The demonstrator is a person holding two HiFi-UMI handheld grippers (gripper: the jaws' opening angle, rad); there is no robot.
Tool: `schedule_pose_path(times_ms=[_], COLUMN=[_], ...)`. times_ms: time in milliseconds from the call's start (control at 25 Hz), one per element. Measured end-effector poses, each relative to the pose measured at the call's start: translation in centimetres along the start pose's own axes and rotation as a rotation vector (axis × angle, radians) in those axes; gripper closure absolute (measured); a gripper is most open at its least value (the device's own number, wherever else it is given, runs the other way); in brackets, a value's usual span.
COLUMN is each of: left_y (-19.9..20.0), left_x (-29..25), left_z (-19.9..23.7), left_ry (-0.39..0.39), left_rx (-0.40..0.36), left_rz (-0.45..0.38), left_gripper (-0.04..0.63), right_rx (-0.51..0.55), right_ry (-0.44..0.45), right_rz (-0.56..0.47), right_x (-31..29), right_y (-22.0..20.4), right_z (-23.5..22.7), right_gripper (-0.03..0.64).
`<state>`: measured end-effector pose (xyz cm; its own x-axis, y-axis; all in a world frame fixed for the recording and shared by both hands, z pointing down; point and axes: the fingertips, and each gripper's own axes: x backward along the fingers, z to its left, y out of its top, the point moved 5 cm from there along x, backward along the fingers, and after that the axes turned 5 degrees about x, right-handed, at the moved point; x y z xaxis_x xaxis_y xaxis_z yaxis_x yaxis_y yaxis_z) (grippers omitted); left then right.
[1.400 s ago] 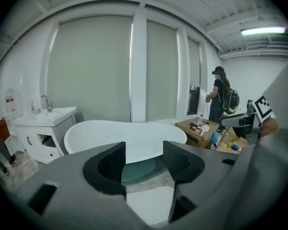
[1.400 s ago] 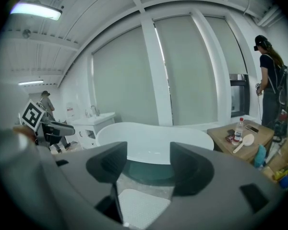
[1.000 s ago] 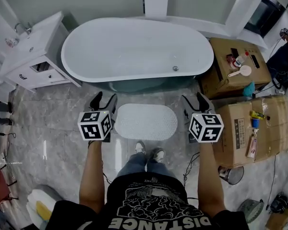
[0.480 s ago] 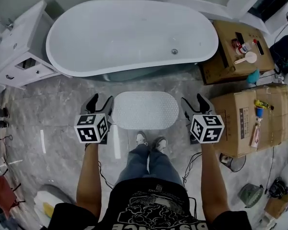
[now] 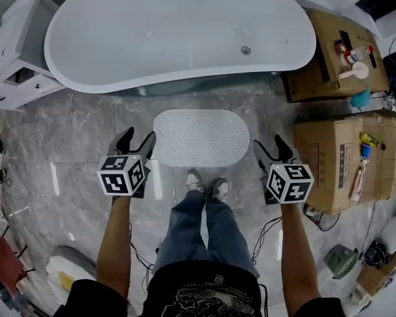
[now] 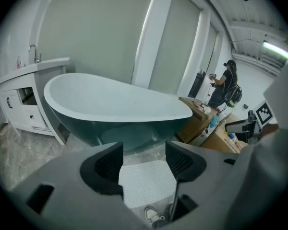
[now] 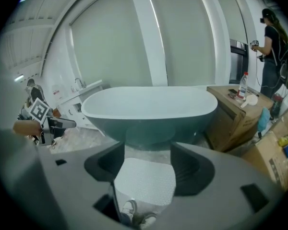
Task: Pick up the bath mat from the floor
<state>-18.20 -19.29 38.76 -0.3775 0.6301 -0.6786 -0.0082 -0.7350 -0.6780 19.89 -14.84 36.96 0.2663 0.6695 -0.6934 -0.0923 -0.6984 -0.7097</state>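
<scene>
The grey marble floor (image 5: pixel 72 131) fills most of the head view. A white oval bathtub (image 5: pixel 178 32) stands across the top of it. To the tub's right are two cardboard boxes: the farther one (image 5: pixel 333 41) carries bottles and a small brush, and the nearer one (image 5: pixel 343 164) has a few small items along its right side. A white vanity cabinet (image 5: pixel 13 58) stands at the tub's left end.

The bath mat (image 5: pixel 201 137), pale, rounded and finely dimpled, lies flat on the floor. It sits between the tub and the person's shoes (image 5: pixel 206 183), whose toes are just short of its near edge.

The left gripper (image 5: pixel 135 140) is held beside the mat's left end and the right gripper (image 5: pixel 270 144) beside its right end, each tilted downward. Their marker cubes are on the person's side of the fingers: the left one (image 5: pixel 122 174) and the right one (image 5: pixel 289 181).

The left gripper's fingers stand apart and have just been opening, with nothing between them. In its own view the mat shows on the floor through the gap. The right gripper's fingers also stand apart and empty, and the mat and shoes show beyond them.
</scene>
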Motion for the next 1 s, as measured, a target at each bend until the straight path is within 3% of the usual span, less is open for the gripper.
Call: schedule_pose_path(times_ms=[840, 1000], left_y=[-13.7, -16.5], left_x=[-11.6, -13.5], left_z=[1.0, 2.7], left_ry=[0.037, 0.047], left_rx=[-0.034, 0.057], left_rz=[0.131, 0.133], left_gripper=[0.285, 0.285], right_rx=[-0.034, -0.021], right_ry=[0.101, 0.125], right_rz=[0.128, 0.149], right_x=[-13.5, -15.5], right_y=[-17.0, -19.5], right_z=[-8.1, -8.4], right_gripper=[0.299, 0.296])
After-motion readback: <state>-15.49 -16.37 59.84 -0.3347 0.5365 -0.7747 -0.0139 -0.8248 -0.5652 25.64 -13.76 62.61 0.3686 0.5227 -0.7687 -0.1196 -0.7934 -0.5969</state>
